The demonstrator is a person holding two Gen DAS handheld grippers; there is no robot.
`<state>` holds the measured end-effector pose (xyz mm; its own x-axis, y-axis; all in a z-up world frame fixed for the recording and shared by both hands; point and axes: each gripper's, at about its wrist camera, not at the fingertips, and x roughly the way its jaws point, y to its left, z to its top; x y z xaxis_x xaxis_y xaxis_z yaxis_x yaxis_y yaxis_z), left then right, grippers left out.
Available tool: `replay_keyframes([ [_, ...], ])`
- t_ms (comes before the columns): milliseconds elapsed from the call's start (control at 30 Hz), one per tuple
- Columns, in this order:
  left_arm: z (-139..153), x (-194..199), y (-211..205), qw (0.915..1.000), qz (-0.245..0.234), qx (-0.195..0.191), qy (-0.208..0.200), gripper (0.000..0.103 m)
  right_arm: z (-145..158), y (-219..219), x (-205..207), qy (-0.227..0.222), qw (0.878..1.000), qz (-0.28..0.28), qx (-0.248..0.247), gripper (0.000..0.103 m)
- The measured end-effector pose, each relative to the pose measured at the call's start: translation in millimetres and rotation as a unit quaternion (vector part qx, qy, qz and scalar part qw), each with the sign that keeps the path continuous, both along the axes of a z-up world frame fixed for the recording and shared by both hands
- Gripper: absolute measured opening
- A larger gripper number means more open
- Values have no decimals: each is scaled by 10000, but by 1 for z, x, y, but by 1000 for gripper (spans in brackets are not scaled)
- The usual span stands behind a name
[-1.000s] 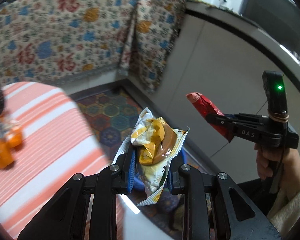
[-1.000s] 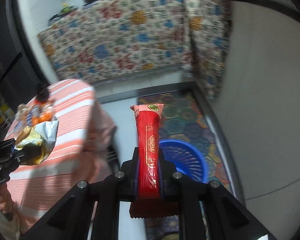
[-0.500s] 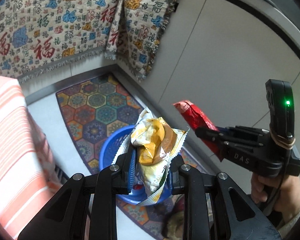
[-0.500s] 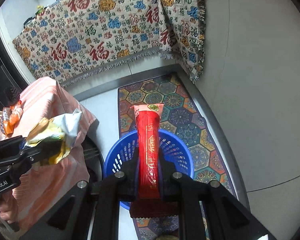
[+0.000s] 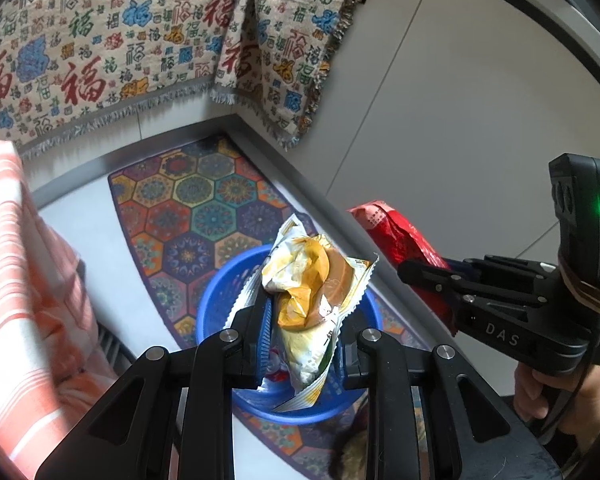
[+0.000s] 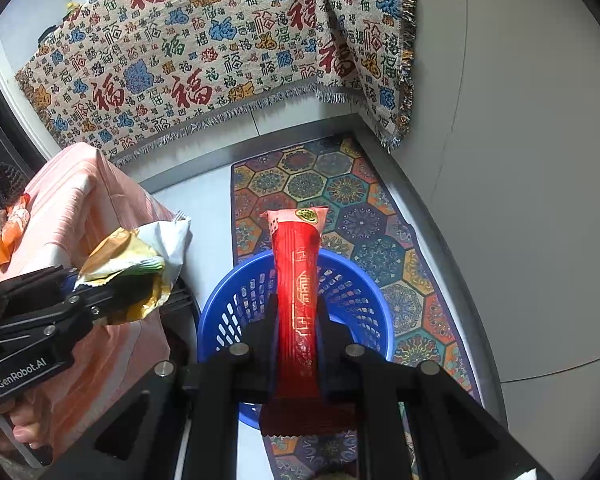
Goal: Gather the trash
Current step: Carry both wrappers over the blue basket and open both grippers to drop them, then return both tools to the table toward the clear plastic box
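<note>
Above the round blue plastic basket (image 6: 236, 312) on the patterned rug, the left claw (image 5: 300, 332) grips a crumpled yellow-and-white snack wrapper (image 5: 312, 288) and the right claw (image 6: 298, 328) a long red wrapper (image 6: 300, 280), neither dropped yet, while orange litter (image 6: 8, 228) waits on the striped tabletop (image 6: 80, 192).

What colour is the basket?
Blue, with slotted walls. The basket shows best in the right wrist view.
</note>
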<state>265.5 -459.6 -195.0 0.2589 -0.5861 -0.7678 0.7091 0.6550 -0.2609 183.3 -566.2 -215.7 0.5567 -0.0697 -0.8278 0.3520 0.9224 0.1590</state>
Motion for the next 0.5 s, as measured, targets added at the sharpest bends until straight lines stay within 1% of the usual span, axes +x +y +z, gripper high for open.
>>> replay_keyframes([
  [167, -6, 5, -7, 10000, -24, -47, 55, 26, -3, -2, 4, -1, 10000, -5, -98, 20],
  [200, -8, 6, -10, 10000, -28, -43, 79, 29, -4, -2, 4, 6, 9999, -5, -113, 20],
  [267, -10, 9, -15, 9999, -78, -60, 127, 36, -3, -4, 5, -19, 9999, -14, -146, 25],
  [300, -11, 11, -18, 9999, -86, -55, 127, 42, -2, -4, 5, -32, 9999, -13, -161, 29],
  [333, -10, 12, -20, 9999, -86, -67, 121, 52, -1, -4, 4, -54, 9998, -25, -183, 32],
  [367, -10, 12, -20, 9999, -69, -87, 104, 57, 1, -4, 4, -77, 9998, -38, -197, 33],
  [400, -8, 13, -20, 9999, -25, -117, 70, 65, 2, -5, 3, -92, 9998, -45, -197, 35],
  [433, -5, 13, -18, 9999, 19, -159, 45, 70, 3, -6, 3, -114, 9997, -62, -211, 36],
  [500, 0, 12, -15, 9997, 70, -214, 16, 72, 8, -6, 1, -168, 9994, -100, -270, 36],
])
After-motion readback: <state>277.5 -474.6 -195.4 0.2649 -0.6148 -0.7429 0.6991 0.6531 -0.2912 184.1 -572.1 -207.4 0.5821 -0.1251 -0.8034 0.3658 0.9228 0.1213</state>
